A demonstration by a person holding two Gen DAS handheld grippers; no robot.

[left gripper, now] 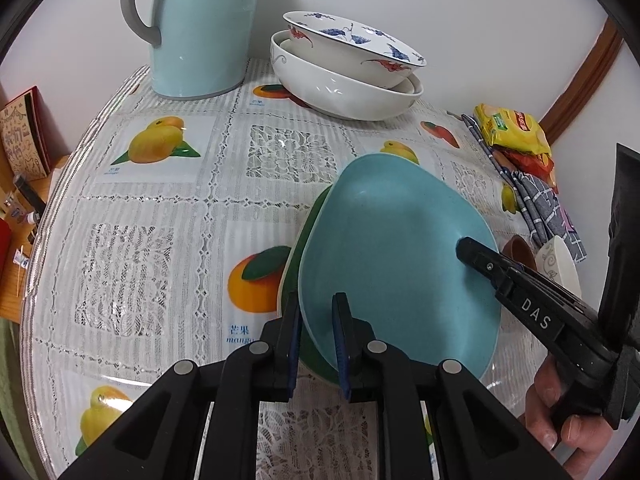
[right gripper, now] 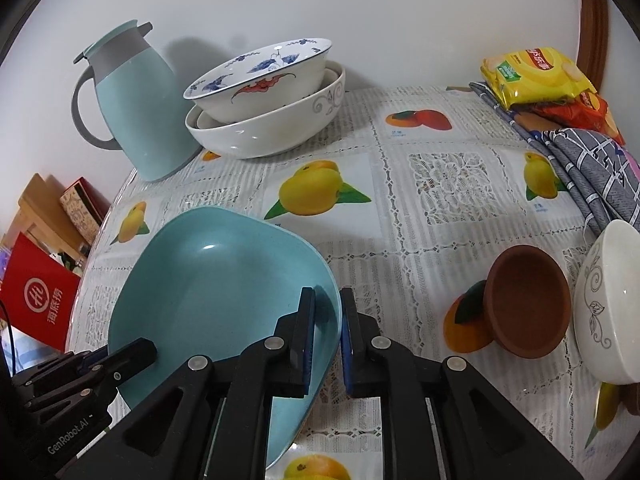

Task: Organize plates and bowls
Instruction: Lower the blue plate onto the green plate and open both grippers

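Left gripper [left gripper: 318, 312] pinching blue plate [left gripper: 394, 256] rim; my right gripper [right gripper: 328, 312] jaws loosened astride rim, pads apart. Risk: plate tips, slides off green plate [left gripper: 294, 280].

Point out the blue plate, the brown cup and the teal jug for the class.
blue plate [right gripper: 208, 280]: right wrist view, on its inner floor.
brown cup [right gripper: 528, 300]: right wrist view, on its inside wall.
teal jug [right gripper: 148, 108]: right wrist view, on its body below the grey collar.
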